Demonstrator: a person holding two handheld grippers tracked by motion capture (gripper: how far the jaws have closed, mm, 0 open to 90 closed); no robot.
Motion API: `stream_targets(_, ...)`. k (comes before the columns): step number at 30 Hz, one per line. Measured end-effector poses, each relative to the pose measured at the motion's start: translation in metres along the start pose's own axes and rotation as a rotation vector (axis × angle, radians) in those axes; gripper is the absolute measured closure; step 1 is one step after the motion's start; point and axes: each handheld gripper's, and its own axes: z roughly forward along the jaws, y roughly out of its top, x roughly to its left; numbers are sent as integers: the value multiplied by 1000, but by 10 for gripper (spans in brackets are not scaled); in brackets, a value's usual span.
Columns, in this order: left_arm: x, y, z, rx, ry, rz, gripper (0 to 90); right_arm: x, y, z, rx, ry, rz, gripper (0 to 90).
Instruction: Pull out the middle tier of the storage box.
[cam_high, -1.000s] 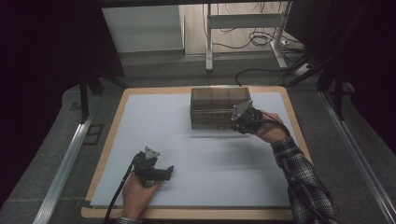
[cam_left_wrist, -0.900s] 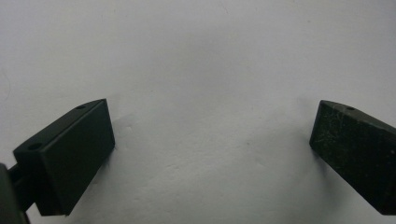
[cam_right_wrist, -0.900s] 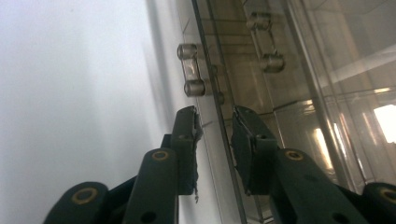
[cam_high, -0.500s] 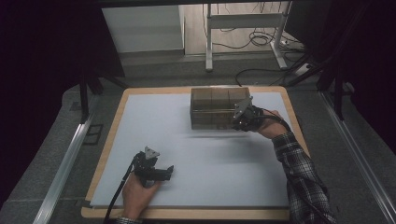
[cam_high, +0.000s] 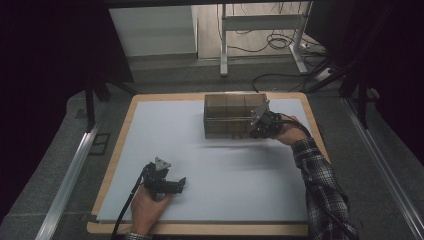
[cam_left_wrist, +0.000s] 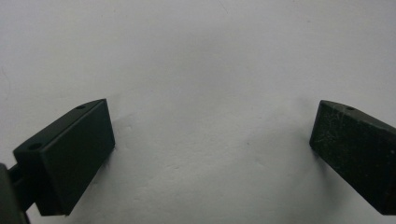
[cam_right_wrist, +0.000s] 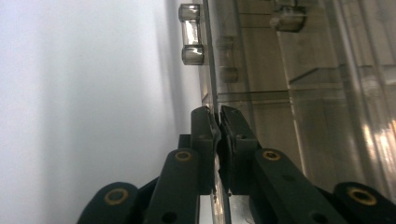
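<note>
Sitting toward the far right of the white surface (cam_high: 210, 150), the box (cam_high: 232, 116) is a clear, brownish plastic organiser split into rows of small compartments; you cannot tell from these pictures whether anything lies in them. Its long axis runs left to right across the surface, parallel to the far edge, with one long side facing you.

Your right gripper (cam_high: 261, 125) is at the box's right end, jaws closed on a thin clear edge (cam_right_wrist: 215, 93) of the box, which runs straight away from between them in the right gripper view. A clear hinge or latch piece (cam_right_wrist: 191, 33) sits farther along that same edge.

Your left gripper (cam_high: 167, 182) rests low over the near left part of the surface, well apart from the box. Its jaws are spread wide with nothing between them, just bare white surface beneath. Your left hand (cam_high: 147, 207) holds it from the near edge
</note>
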Motion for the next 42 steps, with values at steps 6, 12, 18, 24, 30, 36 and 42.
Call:
stream_targets(6,0,0,0,0,0,0,0,4,1,-1,4,52,-30,865)
stream_targets(12,0,0,0,0,0,0,0,10,0,-3,7,62,-41,868)
stream_targets(18,0,0,0,0,0,-1,0,17,-1,-4,6,73,-50,868)
stream_targets(24,0,0,0,0,0,0,0,28,0,-6,16,57,-67,867)
stream_targets(30,0,0,0,0,0,0,0,31,-1,-6,18,53,-71,863)
stream_targets(36,0,0,0,0,0,0,0,31,-3,-5,10,46,-69,835)
stream_targets(42,0,0,0,0,0,0,0,34,-1,-7,9,34,-62,792)
